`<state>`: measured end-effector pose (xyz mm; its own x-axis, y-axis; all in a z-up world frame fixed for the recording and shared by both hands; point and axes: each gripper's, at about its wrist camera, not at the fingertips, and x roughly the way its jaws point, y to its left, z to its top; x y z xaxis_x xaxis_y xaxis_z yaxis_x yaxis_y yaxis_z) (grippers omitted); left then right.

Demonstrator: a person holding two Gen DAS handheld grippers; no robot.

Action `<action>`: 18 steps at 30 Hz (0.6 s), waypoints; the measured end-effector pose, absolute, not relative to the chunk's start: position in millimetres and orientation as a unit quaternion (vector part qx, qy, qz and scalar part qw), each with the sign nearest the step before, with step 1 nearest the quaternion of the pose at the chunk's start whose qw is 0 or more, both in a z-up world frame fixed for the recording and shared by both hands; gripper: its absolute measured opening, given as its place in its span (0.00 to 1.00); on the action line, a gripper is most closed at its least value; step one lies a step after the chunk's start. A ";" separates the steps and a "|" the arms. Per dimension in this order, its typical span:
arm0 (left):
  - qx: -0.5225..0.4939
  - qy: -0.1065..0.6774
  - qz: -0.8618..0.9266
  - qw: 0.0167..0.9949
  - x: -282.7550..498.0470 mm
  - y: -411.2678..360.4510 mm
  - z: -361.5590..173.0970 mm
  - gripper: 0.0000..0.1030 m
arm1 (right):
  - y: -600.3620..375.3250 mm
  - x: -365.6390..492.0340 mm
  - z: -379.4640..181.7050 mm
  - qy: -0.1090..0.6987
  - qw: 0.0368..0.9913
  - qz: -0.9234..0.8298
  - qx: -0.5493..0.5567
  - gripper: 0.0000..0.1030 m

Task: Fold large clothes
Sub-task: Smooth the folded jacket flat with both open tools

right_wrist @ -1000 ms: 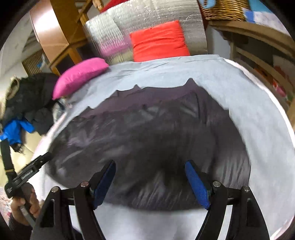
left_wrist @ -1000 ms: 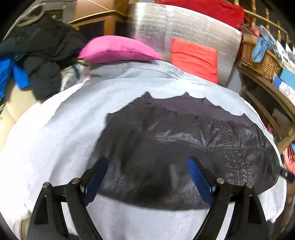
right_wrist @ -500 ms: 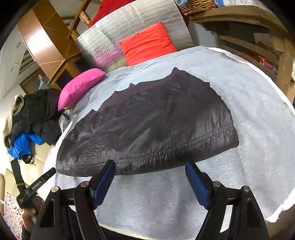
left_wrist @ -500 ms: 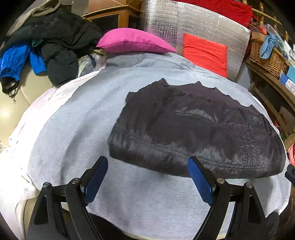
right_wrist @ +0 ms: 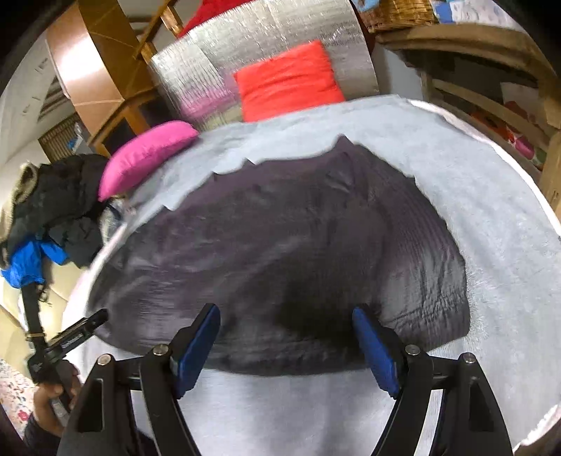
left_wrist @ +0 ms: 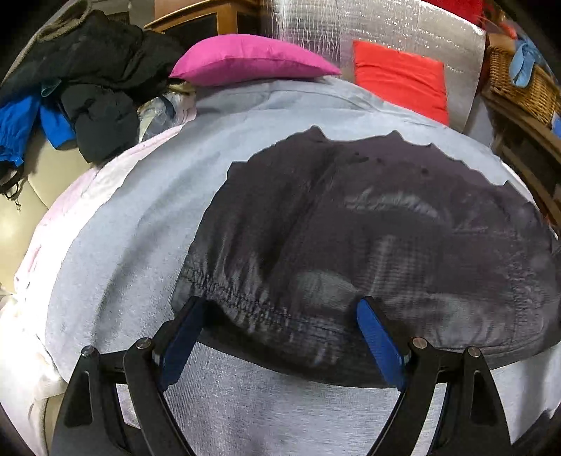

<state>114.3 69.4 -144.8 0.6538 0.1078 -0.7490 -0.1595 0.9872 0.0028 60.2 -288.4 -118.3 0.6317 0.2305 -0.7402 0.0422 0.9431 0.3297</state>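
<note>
A large dark grey quilted garment [left_wrist: 368,238] lies spread flat on a light grey sheet [left_wrist: 140,217] over the bed; it also shows in the right wrist view [right_wrist: 280,245]. My left gripper [left_wrist: 280,333] is open, its blue pads [left_wrist: 378,343] straddling the garment's near hem at its left corner. My right gripper [right_wrist: 285,340] is open, its blue pads [right_wrist: 375,350] over the near hem toward the garment's right side. Neither holds cloth. The left gripper's body shows at the lower left of the right wrist view [right_wrist: 70,340].
A pink pillow [left_wrist: 252,63] and a red cushion [left_wrist: 399,84] lie at the head of the bed against a silver foil panel [left_wrist: 350,31]. A pile of black and blue jackets [left_wrist: 77,87] sits left. A wicker basket [left_wrist: 519,80] and wooden shelves [right_wrist: 491,105] stand right.
Both grippers pulled back from the garment half a second ago, and have now moved in again close over its near hem. Both stay open.
</note>
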 end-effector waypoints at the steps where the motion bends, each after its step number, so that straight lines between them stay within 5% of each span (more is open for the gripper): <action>1: -0.032 0.408 0.073 0.909 112.0 69.7 -140.6 0.86 | -287.9 61.8 -121.1 0.430 0.887 0.054 0.158 0.79; 11: -0.020 0.366 -0.012 0.930 128.4 9.6 -101.7 0.86 | -267.0 136.6 -70.6 0.424 0.888 0.106 0.142 0.80; 18: 0.010 0.431 -0.021 0.902 158.9 -23.3 -145.8 0.86 | -277.2 221.1 -123.6 0.509 0.848 0.054 0.138 0.81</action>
<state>158.9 -23.3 -145.8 0.6274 -0.0290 -0.7782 0.0456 0.9990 -0.0005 221.1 -277.2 -123.6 0.4767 0.2326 -0.8477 0.0478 0.9561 0.2892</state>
